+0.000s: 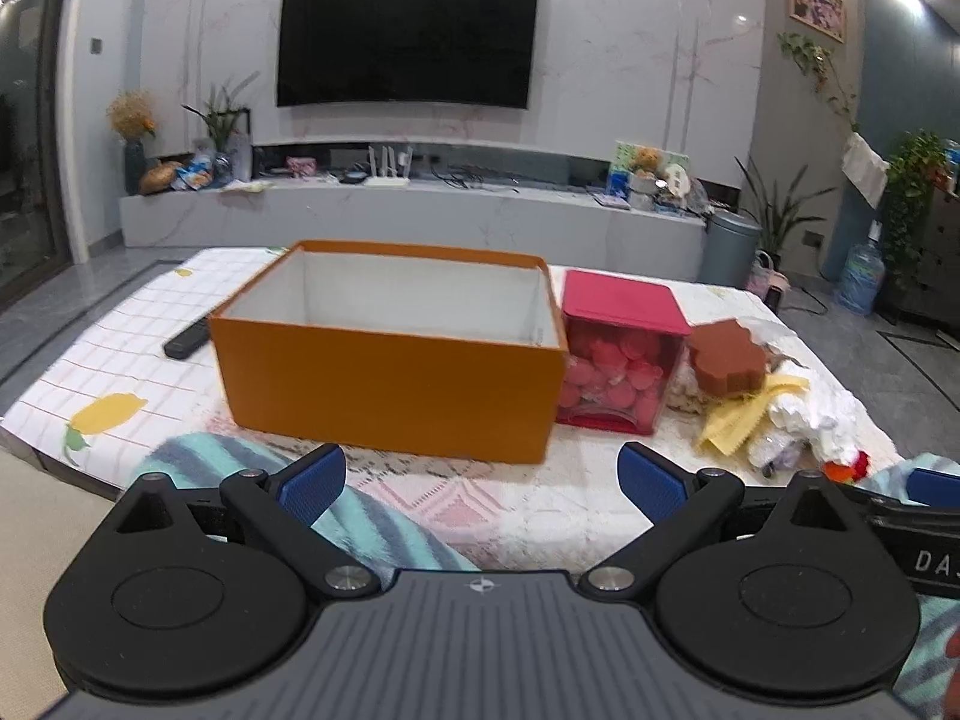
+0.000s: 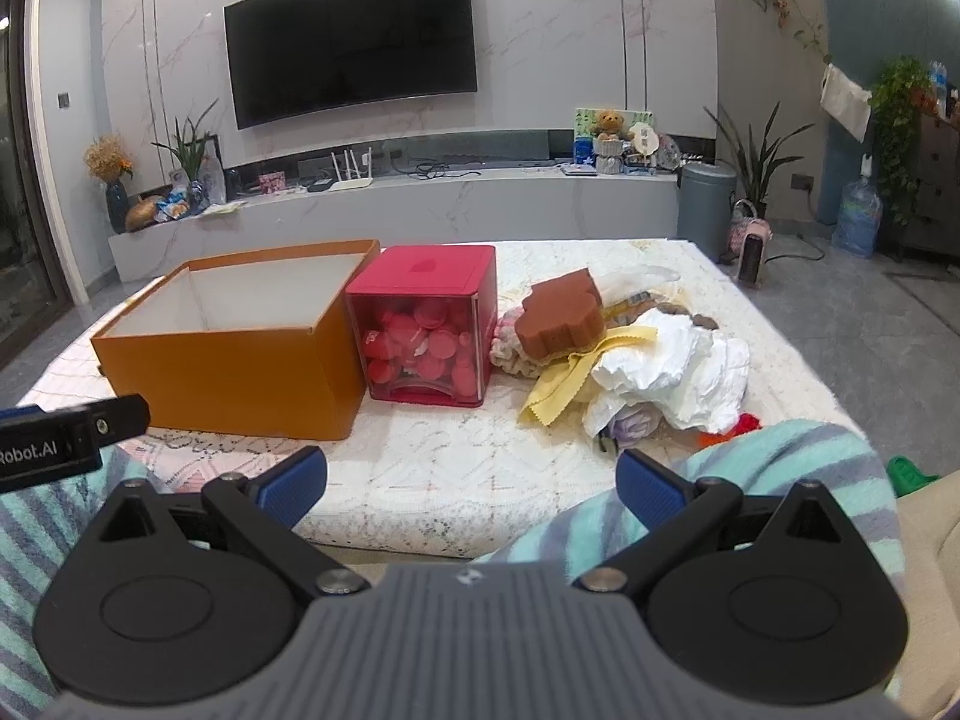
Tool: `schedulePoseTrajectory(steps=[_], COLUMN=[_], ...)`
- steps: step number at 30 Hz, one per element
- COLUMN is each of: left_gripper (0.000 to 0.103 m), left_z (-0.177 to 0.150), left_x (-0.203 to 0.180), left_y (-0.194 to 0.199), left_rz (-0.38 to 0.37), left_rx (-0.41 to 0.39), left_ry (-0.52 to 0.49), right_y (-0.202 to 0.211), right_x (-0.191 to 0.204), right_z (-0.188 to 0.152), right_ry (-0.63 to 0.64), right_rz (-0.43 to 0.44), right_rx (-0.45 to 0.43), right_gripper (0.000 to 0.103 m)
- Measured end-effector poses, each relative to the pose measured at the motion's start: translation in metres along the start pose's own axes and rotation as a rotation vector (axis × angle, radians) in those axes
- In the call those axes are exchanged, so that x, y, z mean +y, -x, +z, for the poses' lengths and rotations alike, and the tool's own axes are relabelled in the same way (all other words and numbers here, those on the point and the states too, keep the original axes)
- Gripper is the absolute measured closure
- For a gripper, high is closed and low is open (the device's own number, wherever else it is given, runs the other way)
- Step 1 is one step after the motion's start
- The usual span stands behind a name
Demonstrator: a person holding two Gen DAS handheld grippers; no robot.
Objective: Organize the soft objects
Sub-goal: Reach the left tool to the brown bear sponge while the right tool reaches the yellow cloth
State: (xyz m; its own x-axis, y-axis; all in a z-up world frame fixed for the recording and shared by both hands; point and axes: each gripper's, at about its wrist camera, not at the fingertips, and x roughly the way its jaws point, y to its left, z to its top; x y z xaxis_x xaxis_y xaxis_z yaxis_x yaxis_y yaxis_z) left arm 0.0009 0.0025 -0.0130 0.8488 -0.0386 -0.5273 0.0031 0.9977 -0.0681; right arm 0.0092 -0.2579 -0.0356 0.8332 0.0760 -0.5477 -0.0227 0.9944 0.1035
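The heap of soft things (image 2: 648, 360) lies at the table's right edge, nearer the right gripper (image 2: 471, 480) (both grippers spread wide, empty).

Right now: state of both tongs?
Left tongs: open, holding nothing, hovering short of the orange box.
Right tongs: open, holding nothing.

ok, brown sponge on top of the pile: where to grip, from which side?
Take the brown sponge across its flat side walls, coming from above and the front with the right tongs, which are open. It sits topmost on the soft pile, tilted, beside the red box, so its sides look free.
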Motion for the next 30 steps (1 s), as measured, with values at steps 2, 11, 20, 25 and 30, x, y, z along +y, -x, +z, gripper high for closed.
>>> schedulePoseTrajectory(steps=[2, 11, 20, 25, 30], left_gripper=[0.000, 0.023, 0.049, 0.048, 0.027], left_z=[0.000, 0.001, 0.004, 0.022, 0.048], left_x=[-0.001, -0.017, -0.064, -0.086, -0.114], left_y=[-0.001, -0.016, -0.059, -0.083, -0.107], left_rz=[-0.023, -0.241, -0.356, -0.389, -0.423], left_rx=[0.007, 0.076, 0.167, 0.185, 0.191], left_ry=[0.005, -0.022, -0.183, -0.211, -0.197], right_y=[-0.001, -0.020, -0.055, -0.078, -0.108], right_x=[-0.006, -0.032, -0.068, -0.084, -0.111], right_z=[-0.003, -0.001, 0.014, 0.032, 0.051], right_ry=[-0.016, -0.005, -0.014, 0.014, -0.018], right_rz=[0.031, 0.017, 0.027, -0.007, -0.058], right_rx=[-0.003, 0.058, 0.162, 0.184, 0.223], right_gripper=[0.003, 0.010, 0.036, 0.045, 0.045])
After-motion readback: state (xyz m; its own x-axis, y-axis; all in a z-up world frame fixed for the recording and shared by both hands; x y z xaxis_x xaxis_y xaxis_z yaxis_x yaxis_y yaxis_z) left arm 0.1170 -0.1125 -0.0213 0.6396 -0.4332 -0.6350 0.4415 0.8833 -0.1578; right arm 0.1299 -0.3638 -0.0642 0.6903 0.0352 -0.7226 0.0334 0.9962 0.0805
